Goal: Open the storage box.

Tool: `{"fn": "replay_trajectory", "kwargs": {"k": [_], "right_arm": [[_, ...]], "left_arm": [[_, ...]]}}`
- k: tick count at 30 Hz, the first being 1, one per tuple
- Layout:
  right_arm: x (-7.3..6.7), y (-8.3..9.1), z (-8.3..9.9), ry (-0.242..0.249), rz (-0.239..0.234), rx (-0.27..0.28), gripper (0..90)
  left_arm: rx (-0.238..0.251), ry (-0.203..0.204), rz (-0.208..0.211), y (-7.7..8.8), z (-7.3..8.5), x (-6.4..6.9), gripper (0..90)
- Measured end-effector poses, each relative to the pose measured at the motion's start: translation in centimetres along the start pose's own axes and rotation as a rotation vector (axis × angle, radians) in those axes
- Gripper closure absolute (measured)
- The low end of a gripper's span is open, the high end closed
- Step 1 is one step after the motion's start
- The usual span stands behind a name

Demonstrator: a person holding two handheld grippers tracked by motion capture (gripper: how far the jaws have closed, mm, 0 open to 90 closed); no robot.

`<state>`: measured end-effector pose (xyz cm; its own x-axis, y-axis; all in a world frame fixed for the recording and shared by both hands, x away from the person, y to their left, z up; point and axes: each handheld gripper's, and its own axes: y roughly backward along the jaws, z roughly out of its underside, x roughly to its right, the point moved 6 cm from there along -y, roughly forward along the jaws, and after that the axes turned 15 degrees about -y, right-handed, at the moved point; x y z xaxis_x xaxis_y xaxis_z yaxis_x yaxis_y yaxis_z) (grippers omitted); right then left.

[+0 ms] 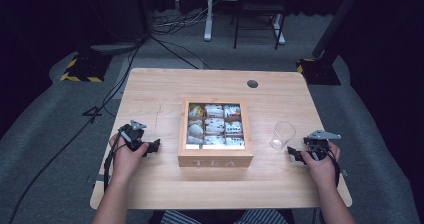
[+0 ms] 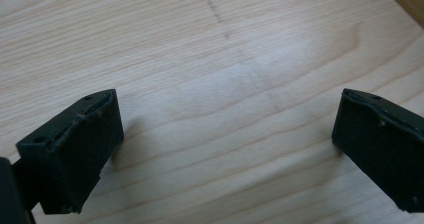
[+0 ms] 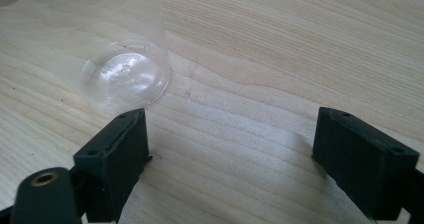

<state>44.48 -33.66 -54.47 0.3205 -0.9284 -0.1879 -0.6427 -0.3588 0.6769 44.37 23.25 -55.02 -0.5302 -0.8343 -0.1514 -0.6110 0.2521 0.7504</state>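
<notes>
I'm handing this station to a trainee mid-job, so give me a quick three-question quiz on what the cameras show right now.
1. True or false: the clear plastic cup stands inside the wooden tea box.
2. Which is nearer the cup: A) left gripper B) right gripper?
3. What fills the tea box's compartments?

Key:
1. False; the cup stands upright on the table, to the right of the box and apart from it.
2. B; both grippers have open jaws with nothing between them.
3. Tea bags.
</notes>
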Motion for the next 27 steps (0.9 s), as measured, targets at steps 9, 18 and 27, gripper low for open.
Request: {"fn": "replay_trajectory", "kwargs": {"k": [9, 18, 27], "right_arm": [[0.0, 0.0, 0.0, 0.0, 0.0, 0.0, 14.9], [0.0, 0.0, 0.0, 0.004, -0.002, 0.001, 15.3], [0.0, 0.0, 0.0, 0.003, -0.003, 0.001, 15.3]], "left_arm": [[-0.024, -0.009, 0.014, 0.1, -0.2, 0.7, 1.4], [-0.062, -0.043, 0.007, 1.2, -0.5, 0.8, 22.7], [-0.001, -0.019, 0.01, 3.3, -1.9, 1.1, 25.7]]}}
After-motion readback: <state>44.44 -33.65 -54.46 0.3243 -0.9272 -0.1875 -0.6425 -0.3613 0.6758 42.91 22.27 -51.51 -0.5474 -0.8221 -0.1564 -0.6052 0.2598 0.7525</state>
